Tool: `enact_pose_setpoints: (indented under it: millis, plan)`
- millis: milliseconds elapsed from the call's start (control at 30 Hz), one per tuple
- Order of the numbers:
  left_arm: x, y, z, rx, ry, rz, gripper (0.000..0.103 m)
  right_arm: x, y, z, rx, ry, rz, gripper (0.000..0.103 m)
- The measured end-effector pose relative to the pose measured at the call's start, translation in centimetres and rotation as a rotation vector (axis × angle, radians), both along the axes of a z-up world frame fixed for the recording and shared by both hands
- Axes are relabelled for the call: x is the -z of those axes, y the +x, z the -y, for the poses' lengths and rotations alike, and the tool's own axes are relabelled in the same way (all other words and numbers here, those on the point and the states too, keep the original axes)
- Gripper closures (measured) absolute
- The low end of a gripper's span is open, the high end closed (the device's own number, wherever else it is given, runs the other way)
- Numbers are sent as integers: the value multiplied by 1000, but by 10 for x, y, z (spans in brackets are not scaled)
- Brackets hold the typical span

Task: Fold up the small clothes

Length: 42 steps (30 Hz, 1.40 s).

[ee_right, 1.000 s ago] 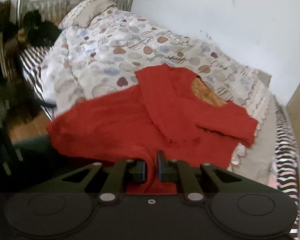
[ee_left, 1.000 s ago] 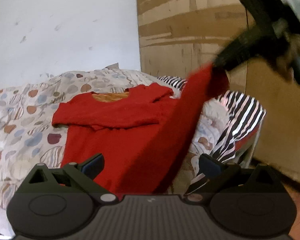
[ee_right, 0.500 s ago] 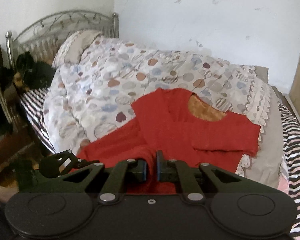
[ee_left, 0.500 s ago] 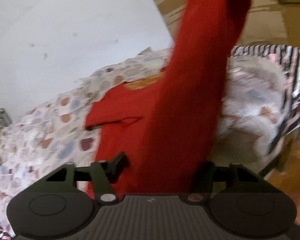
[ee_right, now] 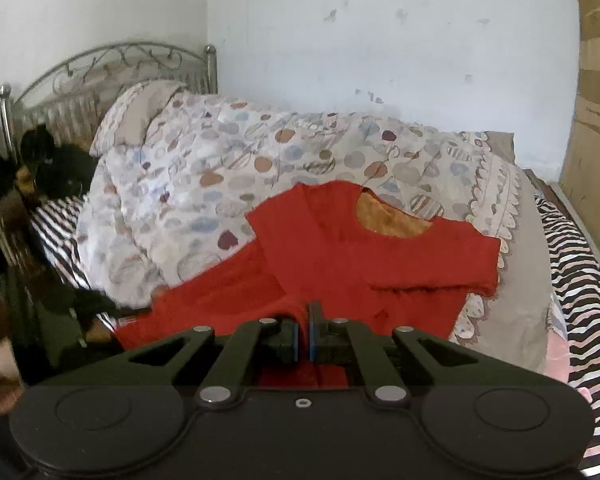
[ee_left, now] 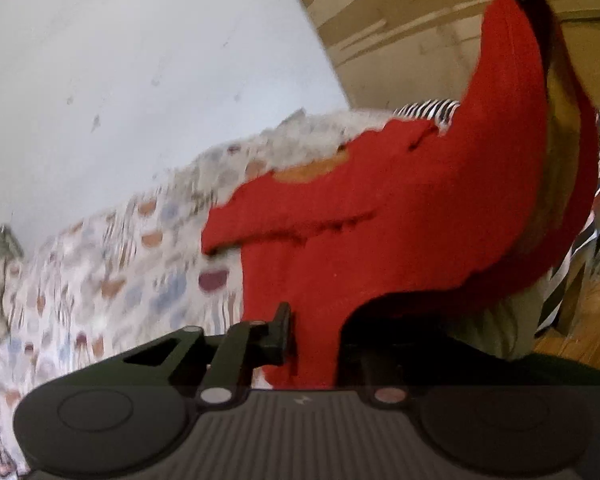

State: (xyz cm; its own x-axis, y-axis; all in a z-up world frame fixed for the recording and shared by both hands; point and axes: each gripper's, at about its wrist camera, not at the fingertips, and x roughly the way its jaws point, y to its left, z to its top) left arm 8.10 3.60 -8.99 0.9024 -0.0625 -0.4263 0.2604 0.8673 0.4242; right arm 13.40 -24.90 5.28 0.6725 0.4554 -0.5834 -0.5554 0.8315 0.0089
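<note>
Patterned quilt covers the bed w/ the red top spread on it, sleeves already folded in. Right gripper has its fingers pressed together on the hem, lifted. Left gripper: hem cloth sits between its fingers, right finger hidden, so can't tell if it's pinching. Best approach, imo: keep both hem corners level, carry them toward the neckline, lay down flat w/o dragging sleeves.

open: quilt left of red top | blocked: wall behind, headboard far left
</note>
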Motion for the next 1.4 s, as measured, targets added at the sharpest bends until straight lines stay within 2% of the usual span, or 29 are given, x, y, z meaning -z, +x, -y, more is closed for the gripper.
enact_pose_setpoints:
  millis: [100,233,267,333,400,500,533,600,700,833,933,1033,1133,1233,1300,1400]
  plan:
    - [-14,8,3,21,-7,-4,94,16,-10,3,4,-49,-3,98]
    - [-37,24,-2,38,-62,-43,94,48,-25,10,28,-135,-25,94]
    - [-43,30,-3,44,-71,-59,94,56,-28,12,34,-144,-31,86]
    - [-53,37,-3,53,-85,-87,94,74,-36,14,45,-150,-56,77]
    - [-61,45,-3,58,-98,-116,94,88,-43,11,67,-141,-72,57]
    - [-71,58,-5,66,-123,-162,94,107,-56,-3,68,-94,-64,33]
    - [-73,59,-5,67,-128,-171,94,113,-61,-11,64,-74,-56,30]
    - [-78,64,-4,71,-135,-189,94,123,-69,-28,58,-56,-26,18]
    - [-86,71,-2,82,-142,-209,94,135,-80,-62,55,-73,80,11]
    - [-98,77,4,101,-137,-205,94,146,-89,-113,67,-168,271,5]
    - [-107,80,9,118,-145,-201,94,155,-78,-142,72,-236,335,3]
    - [-113,77,11,127,-136,-177,94,170,-63,-159,169,-355,413,6]
    - [-113,69,9,123,-98,-138,94,181,-47,-152,319,-455,458,16]
    - [-106,58,6,114,-64,-121,94,179,-45,-128,396,-477,491,22]
    - [-96,48,4,107,-52,-122,94,178,-50,-113,395,-517,534,24]
    - [-80,32,1,98,-48,-121,94,181,-61,-90,335,-584,561,24]
